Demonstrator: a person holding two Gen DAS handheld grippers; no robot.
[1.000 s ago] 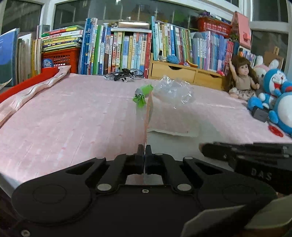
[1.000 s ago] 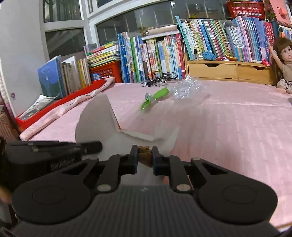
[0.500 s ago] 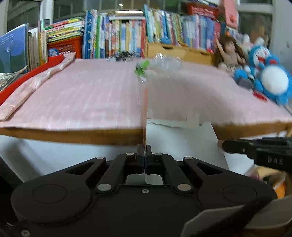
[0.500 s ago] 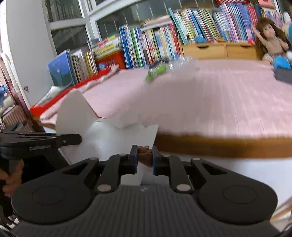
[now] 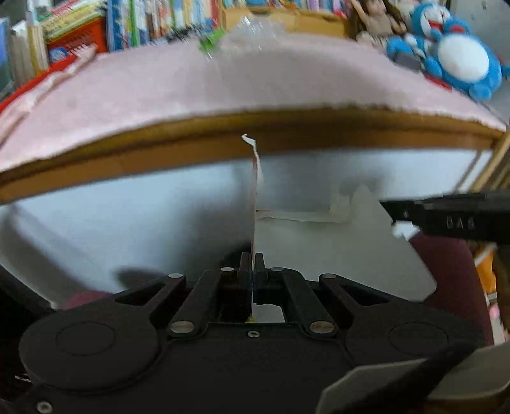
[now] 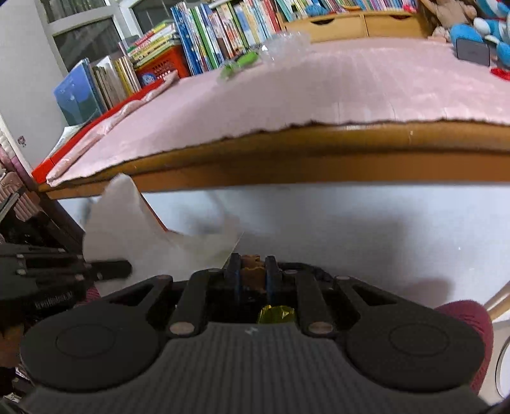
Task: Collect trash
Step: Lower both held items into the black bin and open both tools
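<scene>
left gripper point(image 5: 253, 259) jaws pinched tight on a white paper bag point(image 5: 334, 251) edge, right gripper point(image 6: 251, 262) jaws clamped on a brown crumpled scrap point(image 6: 251, 270), both below the pink-covered surface point(image 6: 318, 95)

The books point(image 5: 137, 22) at the far side are motion-blurred, titles unreadable. The blue plush toy point(image 5: 459, 60) far right is smeared too.

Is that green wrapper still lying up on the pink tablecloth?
Yes, the green wrapper lies on the pink tablecloth near the books, untouched by either hand-held gripper.
</scene>
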